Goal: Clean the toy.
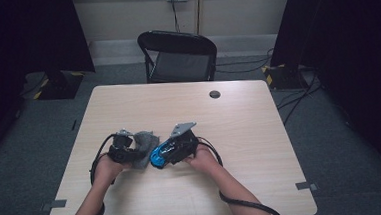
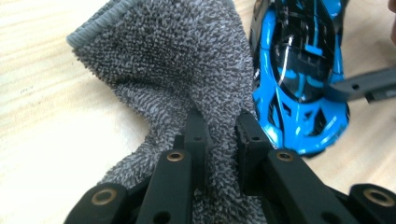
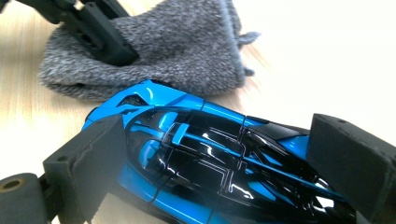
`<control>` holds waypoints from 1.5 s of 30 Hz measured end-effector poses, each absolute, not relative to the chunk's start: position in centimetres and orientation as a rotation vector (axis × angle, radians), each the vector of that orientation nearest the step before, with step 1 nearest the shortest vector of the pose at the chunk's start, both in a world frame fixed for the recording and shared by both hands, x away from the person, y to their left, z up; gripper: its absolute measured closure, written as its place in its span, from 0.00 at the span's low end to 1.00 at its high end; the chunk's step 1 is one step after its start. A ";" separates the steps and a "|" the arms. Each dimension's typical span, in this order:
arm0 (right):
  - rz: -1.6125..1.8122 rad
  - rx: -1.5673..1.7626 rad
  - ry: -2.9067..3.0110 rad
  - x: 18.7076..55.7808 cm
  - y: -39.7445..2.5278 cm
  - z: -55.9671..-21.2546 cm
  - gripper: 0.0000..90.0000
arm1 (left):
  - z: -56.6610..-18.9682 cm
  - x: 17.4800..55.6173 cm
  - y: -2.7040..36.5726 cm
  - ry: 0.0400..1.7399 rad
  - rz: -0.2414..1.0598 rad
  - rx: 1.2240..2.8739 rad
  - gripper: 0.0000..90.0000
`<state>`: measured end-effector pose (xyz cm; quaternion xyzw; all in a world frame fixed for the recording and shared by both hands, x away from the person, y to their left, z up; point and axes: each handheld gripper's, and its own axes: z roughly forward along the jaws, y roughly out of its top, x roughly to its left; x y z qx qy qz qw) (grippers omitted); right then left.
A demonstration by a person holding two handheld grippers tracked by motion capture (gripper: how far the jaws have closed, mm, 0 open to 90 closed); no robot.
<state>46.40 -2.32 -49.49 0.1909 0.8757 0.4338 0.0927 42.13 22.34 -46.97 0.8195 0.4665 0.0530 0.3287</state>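
Currently: left gripper, jaws clamped on grey cloth, ready for wiping. Right gripper, jaws straddling blue toy car, seemingly steadying it. Car at cloth's three o'clock, touching, on surface.

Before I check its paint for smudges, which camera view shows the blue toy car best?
The right gripper view: the blue toy car lies close up between the jaws, its glossy top plain. The left gripper view catches its front half beside the grey cloth. The high view gives a small blue patch.
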 end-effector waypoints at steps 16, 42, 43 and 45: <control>1.298 0.572 2.593 46.4 -2.4 -49.6 0.05 | -43.2 42.9 23.8 1.201 0.251 2.103 0.85; 1.306 0.575 2.590 46.3 -2.4 -49.6 0.05 | -44.4 48.9 18.1 1.117 0.289 2.126 0.85; 1.306 0.575 2.590 46.3 -2.4 -49.6 0.05 | -44.5 49.1 18.0 1.121 0.288 2.127 0.85; 1.306 0.574 2.590 46.3 -2.4 -49.6 0.05 | -45.0 49.7 17.5 1.117 0.286 2.138 0.85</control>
